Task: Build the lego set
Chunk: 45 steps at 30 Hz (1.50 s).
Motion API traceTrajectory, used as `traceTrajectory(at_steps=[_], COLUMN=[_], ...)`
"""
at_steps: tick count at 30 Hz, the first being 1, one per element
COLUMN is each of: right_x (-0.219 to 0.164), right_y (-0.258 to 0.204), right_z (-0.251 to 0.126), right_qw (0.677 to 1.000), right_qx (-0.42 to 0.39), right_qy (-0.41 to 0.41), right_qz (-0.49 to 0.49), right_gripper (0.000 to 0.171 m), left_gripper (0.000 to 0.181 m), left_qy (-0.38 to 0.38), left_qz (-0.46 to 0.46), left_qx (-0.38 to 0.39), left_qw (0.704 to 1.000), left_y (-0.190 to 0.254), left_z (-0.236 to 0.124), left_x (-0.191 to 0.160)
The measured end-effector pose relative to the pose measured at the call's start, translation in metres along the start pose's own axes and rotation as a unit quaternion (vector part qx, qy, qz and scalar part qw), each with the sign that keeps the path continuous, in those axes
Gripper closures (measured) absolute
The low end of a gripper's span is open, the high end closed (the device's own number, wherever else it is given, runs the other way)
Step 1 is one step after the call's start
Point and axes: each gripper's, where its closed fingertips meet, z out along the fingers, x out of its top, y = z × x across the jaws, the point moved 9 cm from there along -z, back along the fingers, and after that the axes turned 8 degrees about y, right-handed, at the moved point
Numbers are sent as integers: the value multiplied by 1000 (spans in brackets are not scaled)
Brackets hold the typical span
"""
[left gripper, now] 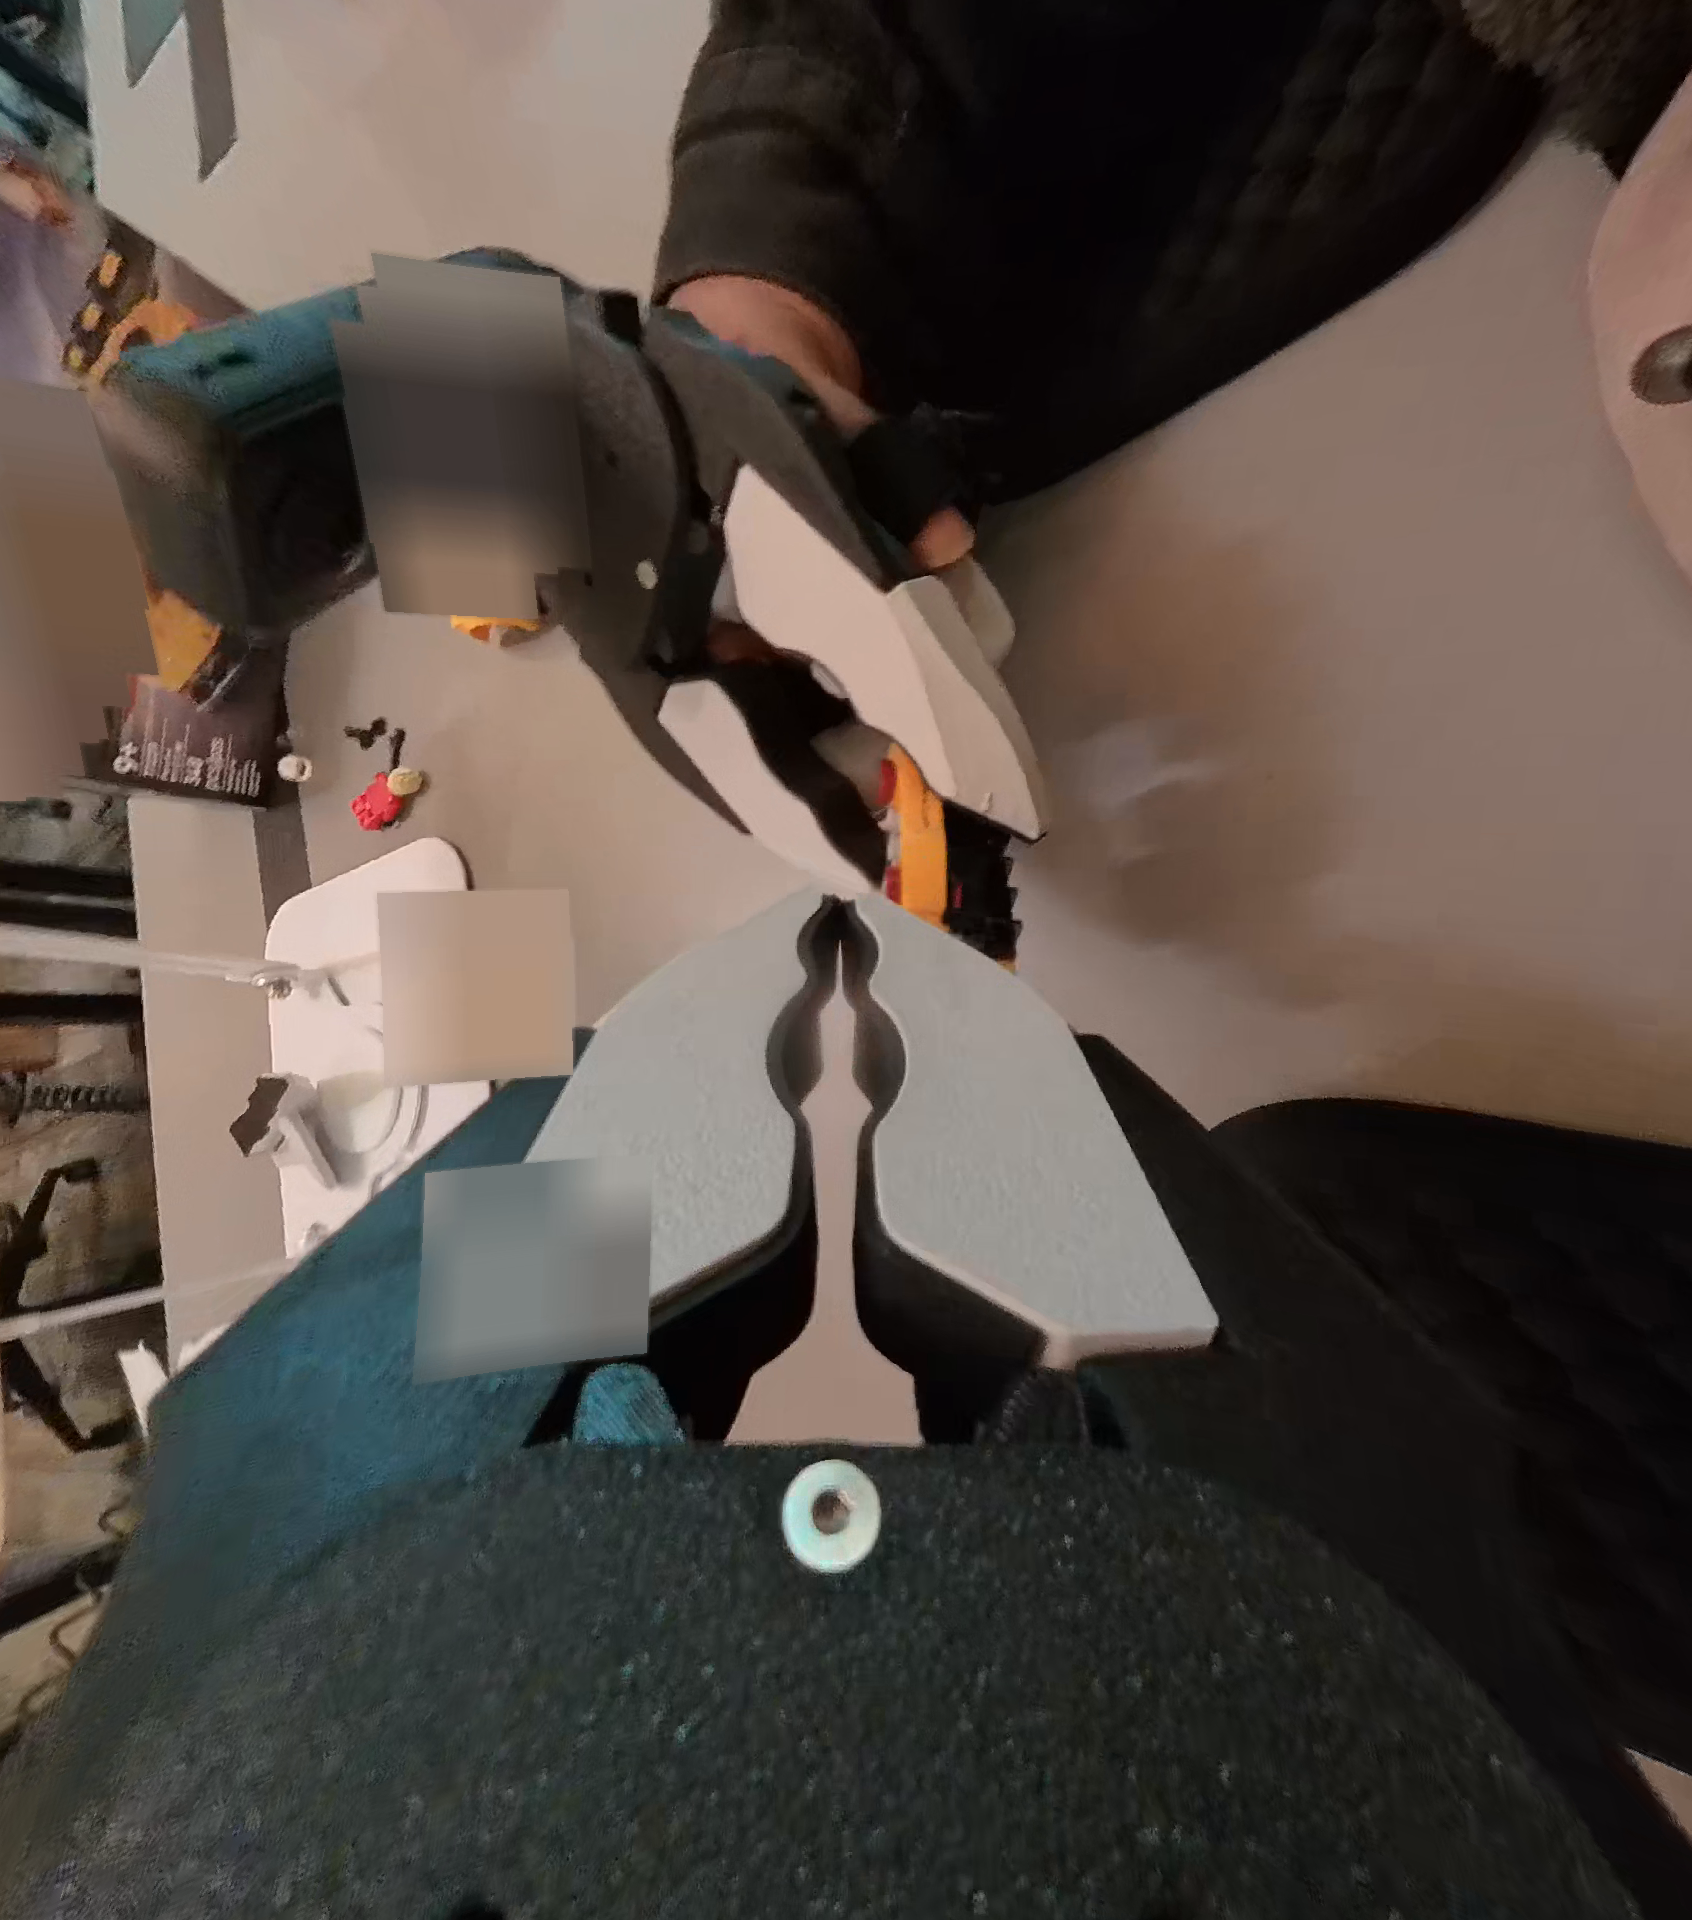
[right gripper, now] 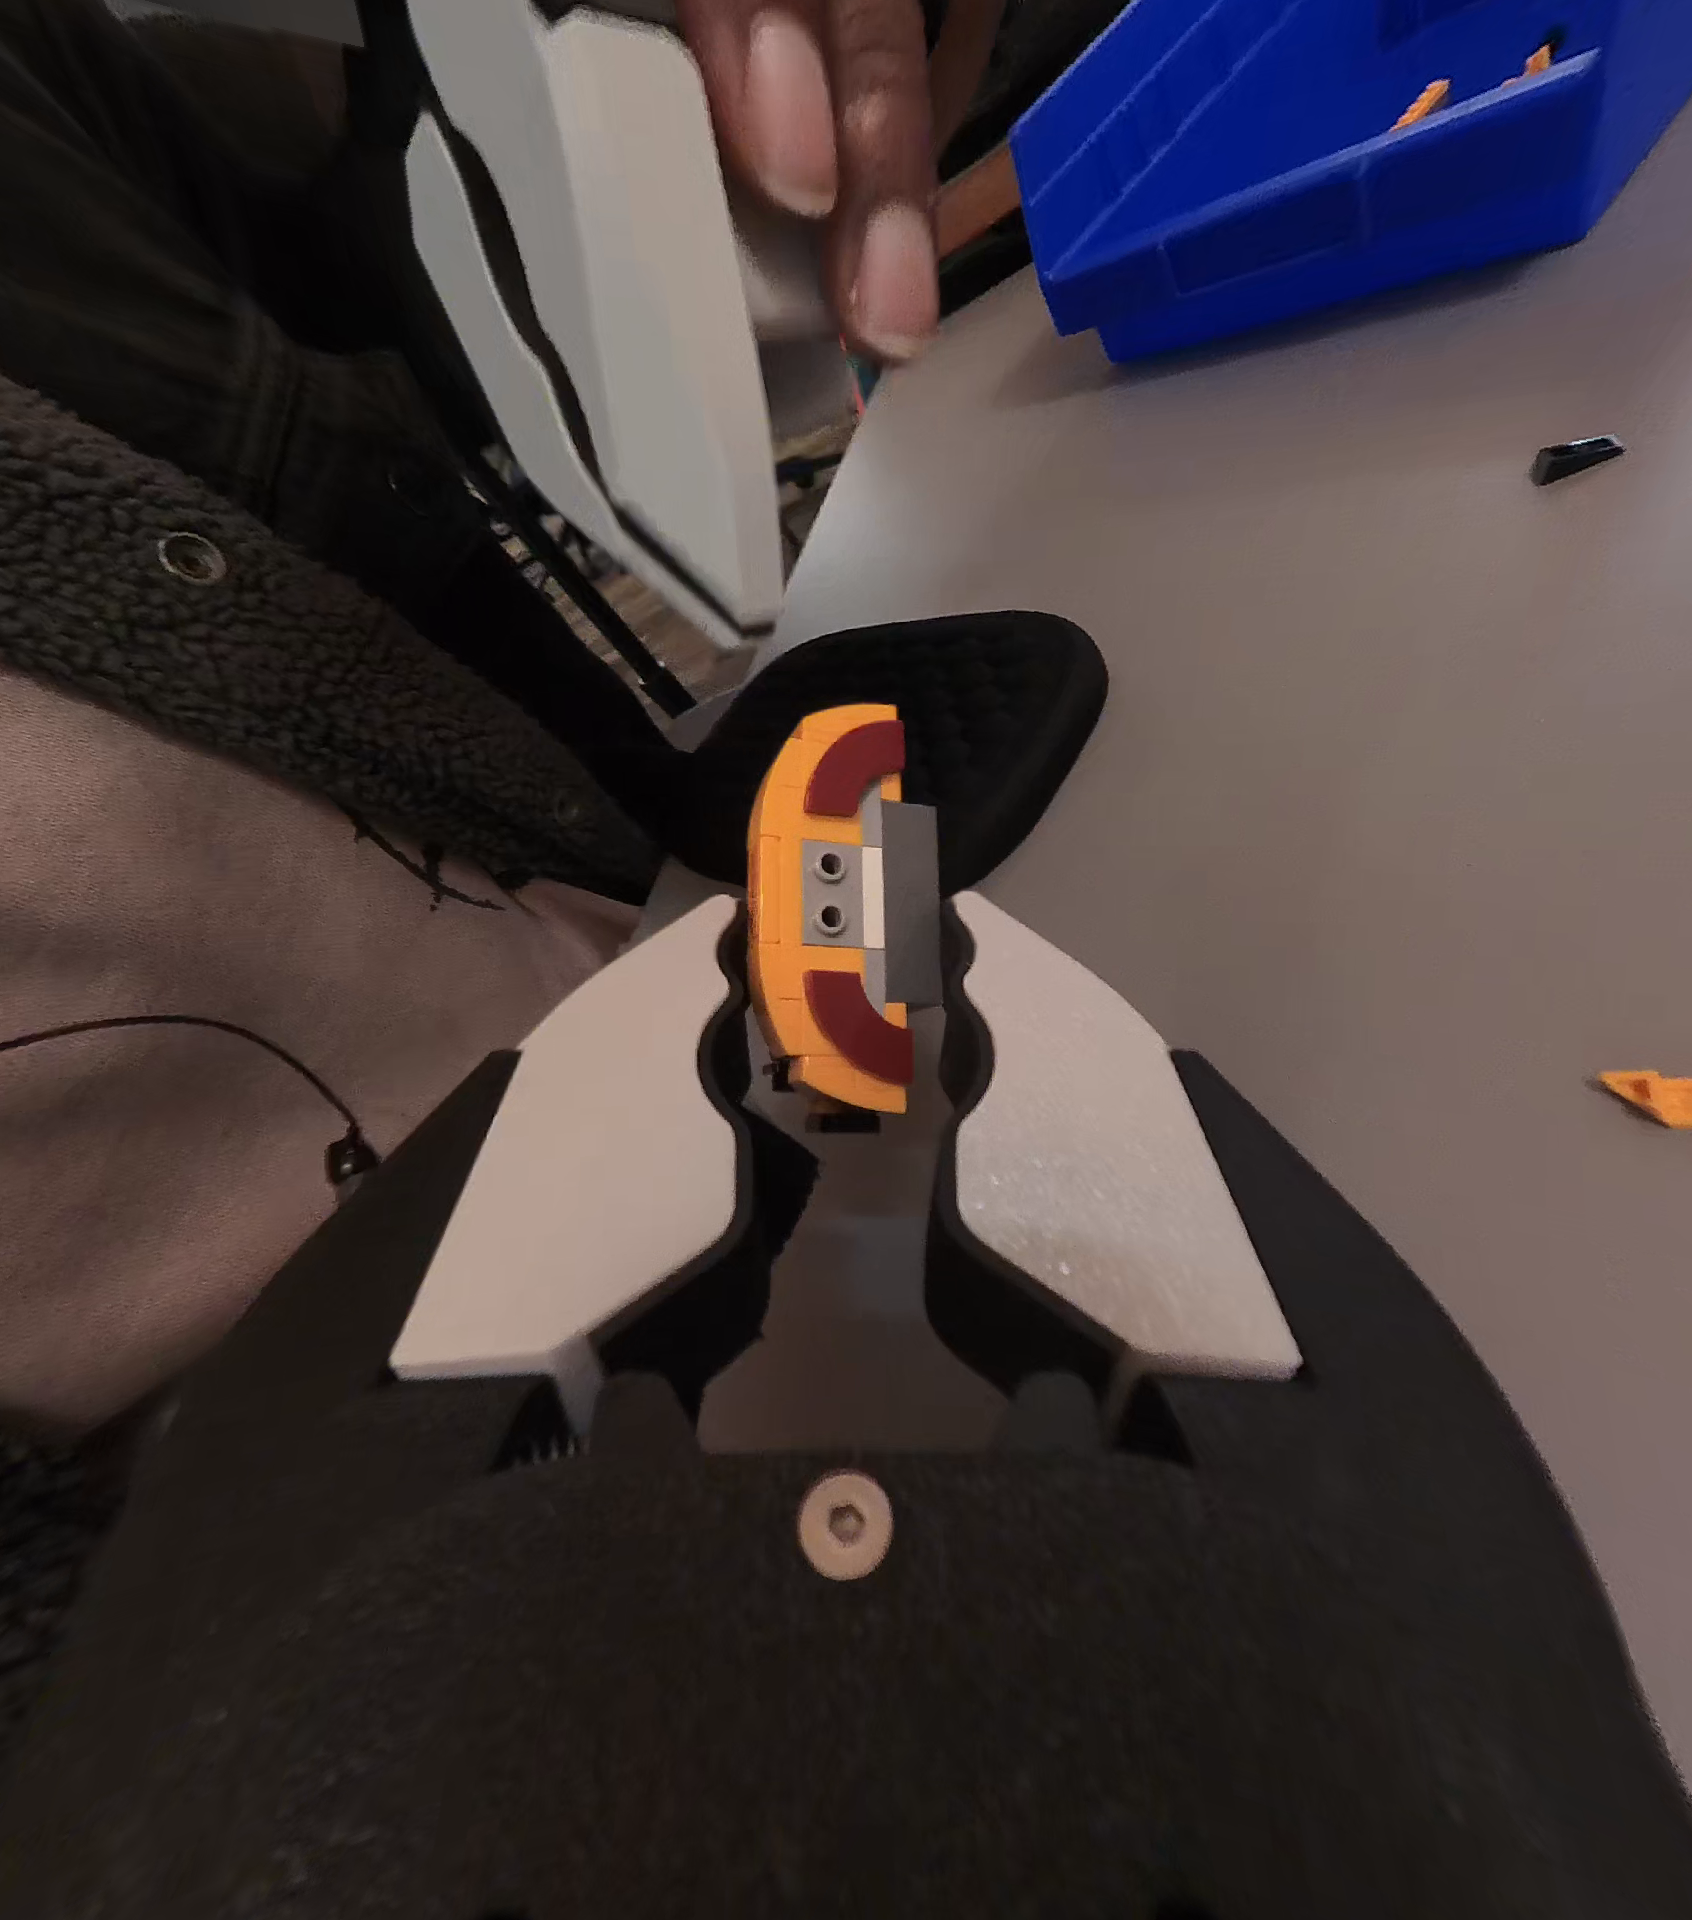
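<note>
My right gripper (right gripper: 847, 925) is shut on a partly built lego piece (right gripper: 821, 914). The piece is a curved orange body with two dark red arcs, a grey two-stud plate and a dark grey tile. I hold it above the grey table (right gripper: 1341, 779), near the person's jacket. In the left wrist view the same gripper (left gripper: 930, 852) holds the orange piece (left gripper: 915, 821) just beyond my left gripper (left gripper: 840, 914). My left gripper is shut, its tips touch, and nothing shows between them. It also shows in the right wrist view (right gripper: 686, 582), upper left, with a hand on it.
A blue bin (right gripper: 1341, 177) with small orange parts stands at the back right. A loose orange wedge (right gripper: 1673, 1101) and black pieces (right gripper: 1574, 457) lie on the table. Small red and yellow parts (left gripper: 385, 795) lie beside a dark box (left gripper: 198, 582). A white stand (left gripper: 343, 956) is to the left. The left gripper's tips are roughly 5 centimeters from the right gripper's.
</note>
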Motion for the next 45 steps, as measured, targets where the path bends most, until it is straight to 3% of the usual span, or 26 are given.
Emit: traceTrajectory(at_steps=[5,9,13,18,22,26,29,33,36,39,45], right_x=[-1,-3,-5,-7,-9,-11,-12,-14,-16,-18,-22], right_y=[5,12,17,21,22,25,26,28,29,28,22], right_z=[-3,-4,-4,-5,-5,-7,-7,-6,-6,-5,1], right_qw=[998,990,979,958,943,934,933,934,931,927,910], right_qx=[-50,-120,-170,-234,-263,-279,-279,-276,-280,-281,-274], right_qy=[-10,-34,-57,-89,-117,-132,-139,-143,-151,-163,-208], right_qz=[-27,-65,-93,-137,-167,-180,-181,-178,-180,-187,-231], right_gripper=[138,138,138,138,138,138,138,138,138,138,138], left_gripper=[176,167,166,155,144,141,144,164,165,165,165], left_qy=[0,-6,-54,-104,-158,-132,-128,-116,-126,-104,9], left_qz=[-74,-164,-288,-458,-505,-531,-517,-523,-512,-484,-448], left_qx=[66,159,237,265,294,328,354,346,342,319,188], left_qw=[995,974,926,842,796,770,769,770,777,808,874], left_y=[-19,-46,-82,-122,-139,-150,-155,-154,-149,-132,-71], left_z=[-11,-18,-20,4,35,49,50,50,46,38,35], left_x=[-20,-49,-97,-177,-232,-254,-259,-260,-255,-228,-137])
